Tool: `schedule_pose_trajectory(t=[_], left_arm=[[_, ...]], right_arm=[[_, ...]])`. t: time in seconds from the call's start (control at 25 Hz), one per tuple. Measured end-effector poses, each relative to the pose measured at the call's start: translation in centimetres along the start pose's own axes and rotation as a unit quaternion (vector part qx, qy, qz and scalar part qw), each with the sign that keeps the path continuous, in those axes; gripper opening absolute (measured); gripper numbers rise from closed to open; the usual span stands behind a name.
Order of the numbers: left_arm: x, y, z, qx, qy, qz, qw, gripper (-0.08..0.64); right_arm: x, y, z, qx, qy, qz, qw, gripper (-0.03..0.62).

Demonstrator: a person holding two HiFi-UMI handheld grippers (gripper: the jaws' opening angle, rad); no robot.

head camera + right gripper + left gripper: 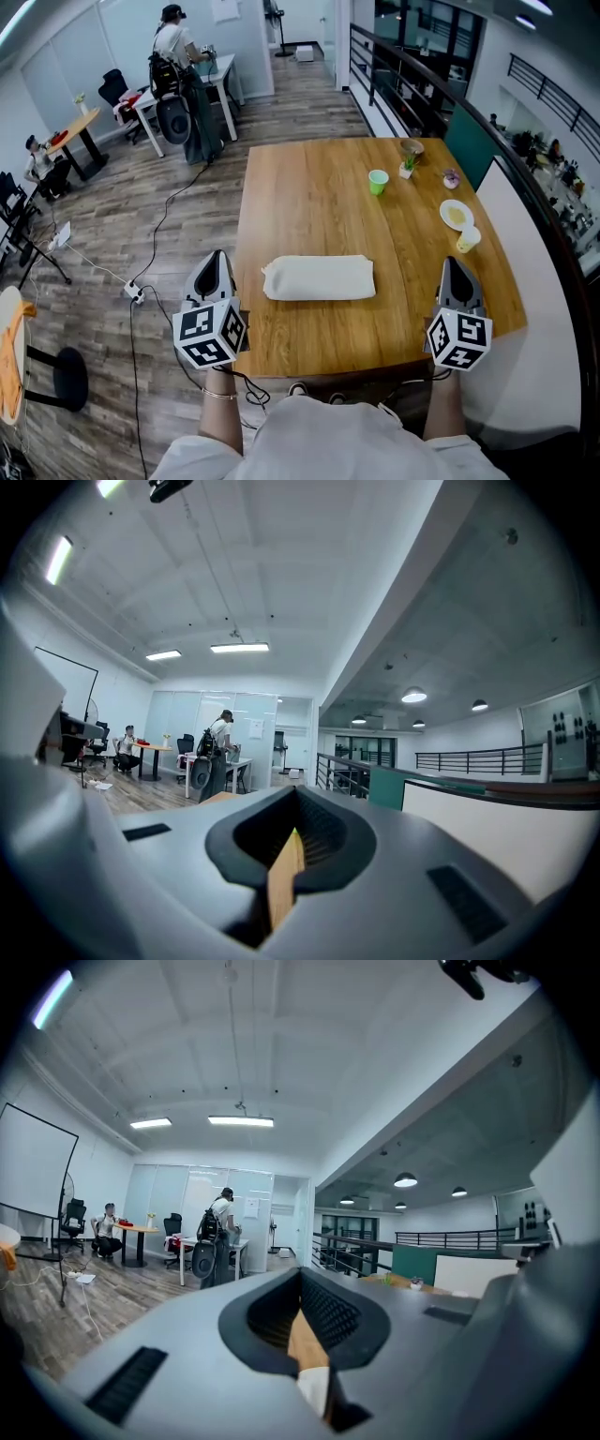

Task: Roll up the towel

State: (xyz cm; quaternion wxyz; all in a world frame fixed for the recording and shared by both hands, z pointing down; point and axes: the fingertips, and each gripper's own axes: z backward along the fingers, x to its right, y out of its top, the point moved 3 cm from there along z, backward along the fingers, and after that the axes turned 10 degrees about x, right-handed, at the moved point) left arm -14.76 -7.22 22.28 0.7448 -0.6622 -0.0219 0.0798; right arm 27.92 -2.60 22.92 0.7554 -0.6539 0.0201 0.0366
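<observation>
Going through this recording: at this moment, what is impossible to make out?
- Towel: both gripper views, all but blocked by the bodies of the left gripper and right gripper.
- Towel's fold layers: head view, too small.
- What the plate and green cup hold: head view, too small.

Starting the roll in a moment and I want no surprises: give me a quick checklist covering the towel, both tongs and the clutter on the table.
1. Towel lying flat on the wooden table, nothing on top: ok.
2. Left tongs open for a grab: not ok, shut and empty.
3. Right tongs open for a grab: not ok, shut and empty.
4. Room to roll: ok, green cup and plate stand well clear of the towel.
5. Which towel edge is loose: cannot tell.
</observation>
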Motion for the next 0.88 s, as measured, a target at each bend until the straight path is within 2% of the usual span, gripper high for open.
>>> schedule_pose_trajectory(t=[0.28, 0.88], left_arm=[[0.2, -0.3, -0.2, 0.000, -0.019, -0.003, 0.9998, 0.003], [-1.1, -1.0, -1.9, -0.011, -0.025, -0.004, 0.9996, 0.003]], right_arm=[[-0.5, -0.1, 0.2, 0.002, -0.007, 0.004, 1.000, -0.002], [-1.5, -0.2, -0.6, -0.006, -0.022, 0.023, 0.999, -0.002]])
